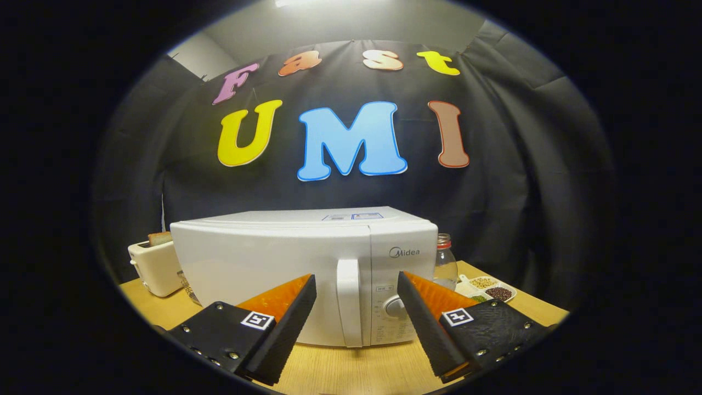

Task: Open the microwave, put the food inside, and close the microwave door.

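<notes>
A white microwave (285,258) stands on the wooden table (351,367), its door shut. The vertical door handle (349,302) runs down the front, beside the control panel with a round knob (394,307). My gripper (356,282) is open and holds nothing. The handle lies beyond and between the two fingertips, and the fingers are apart from the microwave front. No food item is identifiable except possibly the dish at the right.
A white toaster (155,266) with a slice of bread in it stands left of the microwave. To the microwave's right are a glass jar with a red lid (445,262) and a white divided dish of beans and seeds (488,289). Black cloth backs the table.
</notes>
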